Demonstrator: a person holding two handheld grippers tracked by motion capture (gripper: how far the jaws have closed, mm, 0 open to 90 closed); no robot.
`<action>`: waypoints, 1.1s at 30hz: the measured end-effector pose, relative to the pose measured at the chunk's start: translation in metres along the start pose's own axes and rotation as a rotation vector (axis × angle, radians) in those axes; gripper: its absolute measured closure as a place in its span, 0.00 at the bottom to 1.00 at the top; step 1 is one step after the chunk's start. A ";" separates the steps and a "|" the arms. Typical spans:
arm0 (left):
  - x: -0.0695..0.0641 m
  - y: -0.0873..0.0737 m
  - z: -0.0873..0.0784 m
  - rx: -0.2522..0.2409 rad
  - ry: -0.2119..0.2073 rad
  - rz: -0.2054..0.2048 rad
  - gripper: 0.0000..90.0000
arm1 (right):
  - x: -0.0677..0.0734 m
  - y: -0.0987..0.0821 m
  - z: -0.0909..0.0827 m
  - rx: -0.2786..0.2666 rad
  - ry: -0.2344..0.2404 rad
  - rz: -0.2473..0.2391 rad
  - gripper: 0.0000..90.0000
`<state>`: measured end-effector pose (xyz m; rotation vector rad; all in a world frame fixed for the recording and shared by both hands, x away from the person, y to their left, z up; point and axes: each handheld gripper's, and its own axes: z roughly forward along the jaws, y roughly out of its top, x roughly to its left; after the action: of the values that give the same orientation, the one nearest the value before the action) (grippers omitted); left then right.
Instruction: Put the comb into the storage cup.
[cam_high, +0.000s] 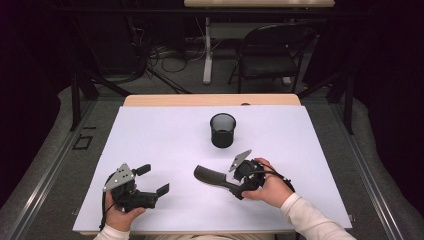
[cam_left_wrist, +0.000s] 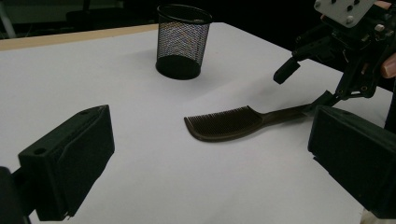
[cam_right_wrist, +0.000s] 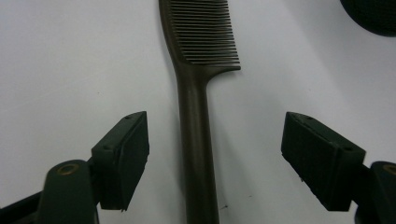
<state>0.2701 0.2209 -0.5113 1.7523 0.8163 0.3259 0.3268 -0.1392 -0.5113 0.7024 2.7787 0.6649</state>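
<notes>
A dark brown comb (cam_high: 210, 177) lies flat on the white tabletop (cam_high: 165, 140), teeth end to the left and handle to the right. My right gripper (cam_high: 235, 184) sits low over the handle. In the right gripper view the handle (cam_right_wrist: 196, 140) runs up between the two jaws, and both pads stand clear of it. My left gripper (cam_high: 153, 179) rests at the front left, open and empty. From the left gripper view I see the comb (cam_left_wrist: 224, 123) ahead and the right gripper (cam_left_wrist: 306, 86) at the end of its handle.
A black mesh cup (cam_high: 222, 130) stands upright behind the comb, near the table's middle. A folding chair (cam_high: 270, 50) and cables sit on the floor beyond the far edge. White surface lies bare between the two grippers.
</notes>
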 end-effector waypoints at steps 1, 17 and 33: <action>0.000 0.000 0.000 0.000 0.000 0.000 0.01 | 0.000 0.001 0.001 0.004 0.002 -0.004 0.28; 0.000 0.000 0.000 -0.007 -0.004 -0.002 0.01 | 0.002 0.011 0.009 0.070 0.035 -0.022 0.40; 0.001 0.000 0.000 -0.003 -0.002 -0.003 0.01 | -0.001 0.017 0.016 0.131 0.055 0.006 0.47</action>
<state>0.2706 0.2210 -0.5118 1.7483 0.8166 0.3232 0.3394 -0.1204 -0.5176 0.7272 2.8932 0.5143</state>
